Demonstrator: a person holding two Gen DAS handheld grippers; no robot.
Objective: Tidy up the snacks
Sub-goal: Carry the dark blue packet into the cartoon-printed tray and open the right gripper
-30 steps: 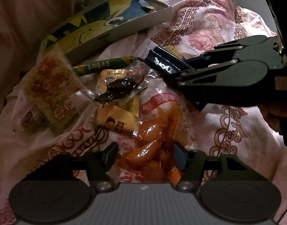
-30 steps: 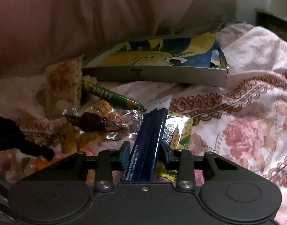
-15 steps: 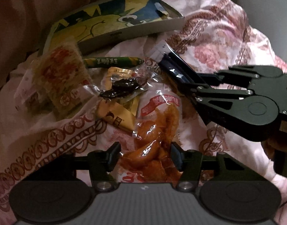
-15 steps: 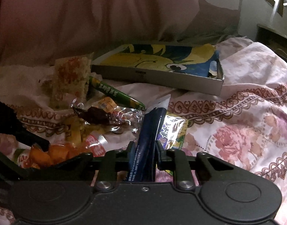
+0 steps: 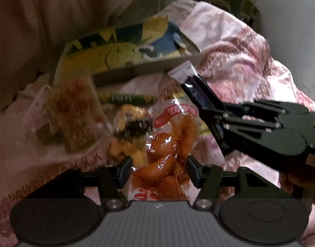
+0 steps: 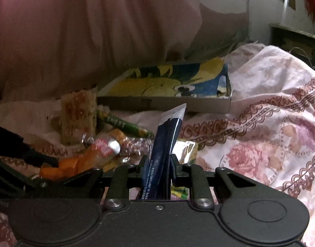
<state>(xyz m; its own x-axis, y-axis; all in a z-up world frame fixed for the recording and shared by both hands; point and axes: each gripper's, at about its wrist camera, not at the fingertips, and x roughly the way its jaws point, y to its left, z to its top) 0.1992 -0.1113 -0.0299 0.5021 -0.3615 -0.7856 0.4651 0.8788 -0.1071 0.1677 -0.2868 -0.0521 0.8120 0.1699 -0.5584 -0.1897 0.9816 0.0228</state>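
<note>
My left gripper (image 5: 159, 169) is shut on a clear packet of orange snack pieces (image 5: 167, 154) and holds it a little above the bedcover. My right gripper (image 6: 160, 162) is shut on a long dark blue packet (image 6: 167, 135), which sticks up and forward between the jaws. In the left wrist view the right gripper (image 5: 211, 121) comes in from the right with that blue packet (image 5: 196, 88) raised over the snack pile. Behind the pile lies a shallow box (image 6: 167, 105) with a yellow and blue cartoon print, also seen as the box (image 5: 136, 70) in the left wrist view.
Loose on the floral bedcover (image 6: 260, 144) are a rice-cracker packet (image 5: 75, 111), a green stick packet (image 5: 126, 98), a dark snack in a clear wrapper (image 5: 134, 126) and a silvery green-yellow packet (image 6: 186, 150). A pink cushion (image 6: 85, 30) rises behind the box.
The right jaws closed tight on the blue packet and lifted it. The left gripper rose and rolled, taking the orange packet up off the cover.
</note>
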